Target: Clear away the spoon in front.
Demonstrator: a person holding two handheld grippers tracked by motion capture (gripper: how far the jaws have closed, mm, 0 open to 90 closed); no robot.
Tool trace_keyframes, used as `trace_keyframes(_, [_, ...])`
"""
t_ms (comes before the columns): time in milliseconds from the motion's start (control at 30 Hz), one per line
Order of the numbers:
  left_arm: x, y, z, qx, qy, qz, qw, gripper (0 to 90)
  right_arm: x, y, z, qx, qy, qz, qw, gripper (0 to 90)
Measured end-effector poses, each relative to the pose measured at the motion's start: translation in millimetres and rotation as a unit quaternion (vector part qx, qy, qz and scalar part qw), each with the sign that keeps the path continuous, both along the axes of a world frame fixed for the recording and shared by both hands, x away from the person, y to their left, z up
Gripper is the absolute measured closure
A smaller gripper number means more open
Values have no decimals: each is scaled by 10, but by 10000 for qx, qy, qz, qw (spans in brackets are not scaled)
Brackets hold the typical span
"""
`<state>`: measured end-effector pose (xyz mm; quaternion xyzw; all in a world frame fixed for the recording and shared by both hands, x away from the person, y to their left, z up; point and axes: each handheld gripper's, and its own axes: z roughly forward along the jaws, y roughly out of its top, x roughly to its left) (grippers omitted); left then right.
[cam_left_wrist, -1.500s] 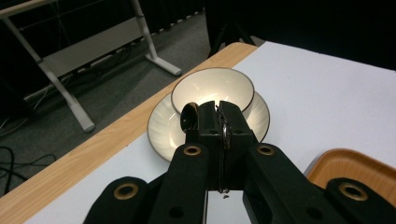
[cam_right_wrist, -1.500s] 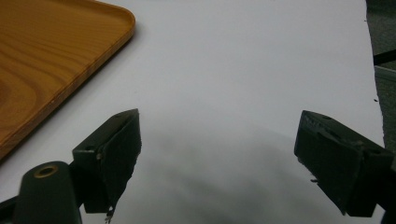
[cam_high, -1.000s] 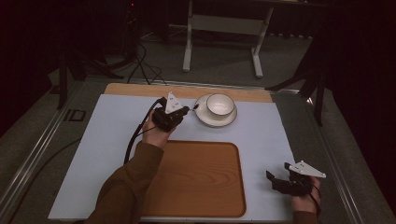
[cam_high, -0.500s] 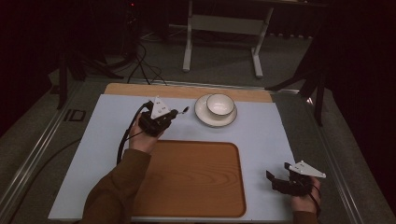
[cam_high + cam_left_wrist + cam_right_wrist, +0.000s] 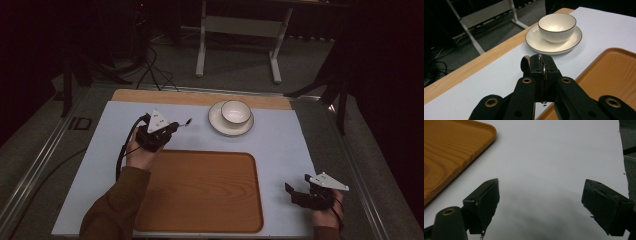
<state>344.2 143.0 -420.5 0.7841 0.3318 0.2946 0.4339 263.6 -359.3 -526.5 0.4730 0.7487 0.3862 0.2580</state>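
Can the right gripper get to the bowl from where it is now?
Probably yes. The right gripper sits open over bare white table beside the wooden tray. Nothing stands between it and the bowl on its saucer; the left gripper holds a spoon off to the side.

A small metal spoon (image 5: 186, 122) was clamped by its handle between the closed jaws of the left gripper (image 5: 172, 128), bowl end pointing outward, raised above the table (image 5: 280, 150) beyond the tray's far left corner.
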Motion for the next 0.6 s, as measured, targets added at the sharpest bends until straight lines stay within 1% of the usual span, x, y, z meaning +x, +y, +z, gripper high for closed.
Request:
trace_keyframes(233, [-95, 116, -29, 5, 6, 83, 10000, 886, -2, 0, 1, -1, 1, -1, 10000, 147])
trace_keyframes(400, [-152, 161, -39, 39, -8, 112, 9999, 886, -6, 2, 3, 6, -3, -14, 10000, 147])
trace_keyframes(433, [-189, 188, -48, 51, -10, 124, 9999, 886, -6, 1, 4, 10, -4, -14, 10000, 147])
trace_keyframes(533, [-233, 228, -62, 41, 0, 150, 9999, 886, -7, 0, 5, 3, -13, -10, 10000, 147])
trace_keyframes(600, [-243, 239, -65, 65, -3, 156, 9999, 886, -7, 0, 5, 1, -12, -11, 10000, 147])
